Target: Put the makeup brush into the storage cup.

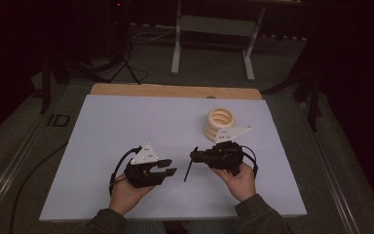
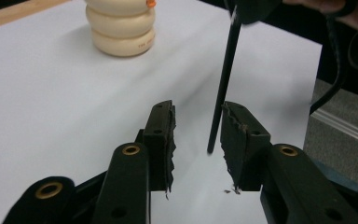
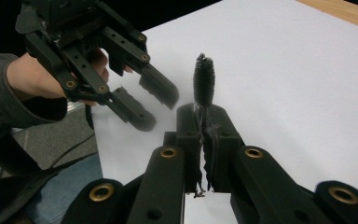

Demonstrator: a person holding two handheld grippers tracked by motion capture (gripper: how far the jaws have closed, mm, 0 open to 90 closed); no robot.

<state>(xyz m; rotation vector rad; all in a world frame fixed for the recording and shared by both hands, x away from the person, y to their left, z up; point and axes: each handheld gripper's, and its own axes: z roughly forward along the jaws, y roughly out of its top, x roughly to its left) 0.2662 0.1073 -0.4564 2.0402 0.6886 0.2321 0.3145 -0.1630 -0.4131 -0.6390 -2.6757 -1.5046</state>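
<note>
A thin black brush [image 1: 189, 169] is clamped in my right gripper [image 1: 195, 156], which is shut on it; its bristled head [image 3: 204, 78] sticks out past the jaws [image 3: 204, 112] and its black handle [image 2: 224, 84] slants down toward the white board. My left gripper [image 1: 169, 167] is held just left of the handle, jaws parted and nothing between the pads [image 2: 196, 112]. From the right gripper view, the left gripper [image 3: 151, 105] stands open beside the brush without touching it. A stack of cream rings [image 1: 220, 124] stands behind the right gripper.
A white board [image 1: 121, 122] covers the wooden table [image 1: 175, 90]. The cream ring stack [image 2: 120, 28] is the one other object on it. Beyond the table are a grey floor, cables and a white frame's legs [image 1: 176, 44].
</note>
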